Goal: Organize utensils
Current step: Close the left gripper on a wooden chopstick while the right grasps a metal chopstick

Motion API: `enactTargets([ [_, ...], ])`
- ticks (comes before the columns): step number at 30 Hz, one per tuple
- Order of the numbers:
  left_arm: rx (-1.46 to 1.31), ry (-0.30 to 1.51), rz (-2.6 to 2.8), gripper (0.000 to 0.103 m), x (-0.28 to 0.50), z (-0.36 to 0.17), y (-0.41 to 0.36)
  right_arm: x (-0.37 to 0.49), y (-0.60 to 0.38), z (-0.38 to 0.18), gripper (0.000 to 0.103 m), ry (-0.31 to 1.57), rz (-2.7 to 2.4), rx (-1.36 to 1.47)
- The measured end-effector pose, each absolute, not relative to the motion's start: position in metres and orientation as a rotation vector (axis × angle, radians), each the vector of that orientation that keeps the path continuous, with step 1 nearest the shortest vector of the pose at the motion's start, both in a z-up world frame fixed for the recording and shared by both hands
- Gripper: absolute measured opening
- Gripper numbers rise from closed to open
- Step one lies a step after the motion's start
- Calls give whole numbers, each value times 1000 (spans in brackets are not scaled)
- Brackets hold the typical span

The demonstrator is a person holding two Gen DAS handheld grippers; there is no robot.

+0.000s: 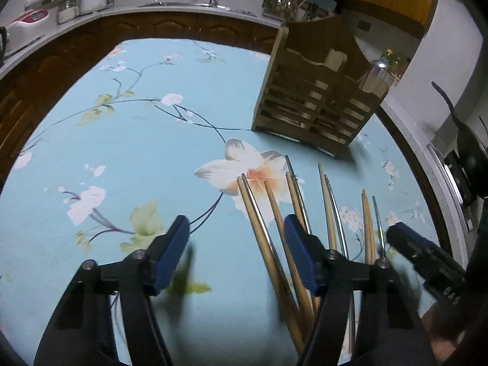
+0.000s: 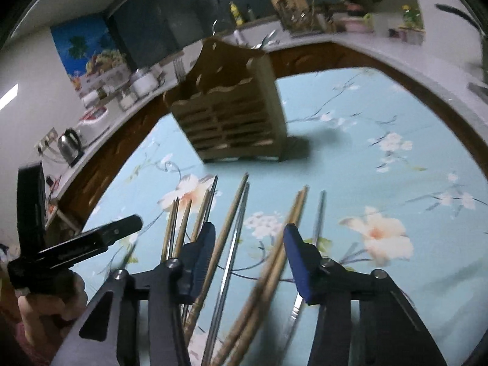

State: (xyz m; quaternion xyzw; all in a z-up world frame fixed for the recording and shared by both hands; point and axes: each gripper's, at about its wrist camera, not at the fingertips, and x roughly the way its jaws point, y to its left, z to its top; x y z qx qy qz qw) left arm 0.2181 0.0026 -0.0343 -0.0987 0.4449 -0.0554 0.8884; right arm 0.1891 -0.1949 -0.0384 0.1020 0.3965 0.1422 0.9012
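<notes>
Several wooden chopsticks (image 1: pixel 276 213) and metal chopsticks (image 1: pixel 334 201) lie in a loose row on the floral blue tablecloth (image 1: pixel 122 152). A slatted wooden utensil holder (image 1: pixel 317 103) stands beyond them. My left gripper (image 1: pixel 235 231) is open and empty, hovering over the left end of the row. My right gripper (image 2: pixel 248 235) is open above the chopsticks (image 2: pixel 235 213), with wooden ones (image 2: pixel 292 210) between its fingers, not clamped. The holder (image 2: pixel 231 116) stands ahead of it. The right gripper also shows in the left wrist view (image 1: pixel 408 244), and the left gripper in the right wrist view (image 2: pixel 91 241).
A kitchen counter (image 1: pixel 152 6) with jars, a sink and a tap curves behind the table. A kettle (image 2: pixel 71 145) and a scale stand on the counter at the left. Bare tablecloth (image 2: pixel 396 158) lies to the right of the holder.
</notes>
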Motion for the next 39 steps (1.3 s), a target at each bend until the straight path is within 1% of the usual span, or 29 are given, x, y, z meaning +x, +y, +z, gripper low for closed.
enactTargets([
  [1, -201, 931, -115, 59, 221, -37, 1, 193, -193, -42, 41, 833, 296, 205],
  [2, -191, 942, -110, 54, 227, -40, 0, 197, -191, -45, 39, 846, 293, 200],
  [3, -185, 952, -105, 50, 231, -43, -1, 200, -190, -47, 38, 856, 290, 200],
  [7, -167, 980, -100, 40, 244, -58, -5, 207, -193, -52, 38, 866, 286, 217],
  [11, -76, 969, -85, 41, 244, -58, -15, 213, -192, -55, 38, 880, 286, 210],
  [12, -66, 969, -90, 39, 243, -58, -14, 216, -191, -56, 38, 885, 286, 205],
  [13, -60, 973, -92, 37, 242, -58, -12, 218, -190, -56, 37, 889, 287, 201],
  [15, -39, 972, -105, 36, 238, -58, -9, 222, -187, -60, 33, 903, 289, 195],
  [19, -20, 978, -121, 36, 235, -58, -7, 233, -176, -65, 30, 929, 287, 148],
  [20, -22, 981, -123, 36, 237, -58, -7, 237, -172, -67, 27, 937, 283, 127],
  [24, -50, 987, -129, 35, 246, -59, -7, 249, -160, -69, 22, 952, 261, 51],
  [26, -45, 985, -132, 32, 250, -59, -8, 255, -158, -70, 21, 958, 258, 42],
  [28, -31, 980, -136, 31, 253, -60, -11, 263, -155, -70, 20, 965, 251, 27],
  [30, -31, 978, -147, 22, 256, -60, -12, 272, -150, -70, 20, 968, 248, -1],
  [31, -33, 975, -151, 21, 258, -61, -13, 275, -147, -70, 20, 965, 247, -8],
  [33, -30, 963, -157, 11, 258, -62, -14, 279, -141, -71, 20, 959, 241, -39],
  [36, -46, 958, -169, 9, 258, -62, -10, 275, -139, -72, 14, 945, 237, -68],
  [37, -50, 960, -172, 8, 260, -62, -12, 274, -142, -71, 8, 946, 239, -50],
  [39, -70, 964, -186, 4, 260, -62, -9, 273, -148, -70, 6, 956, 246, -7],
])
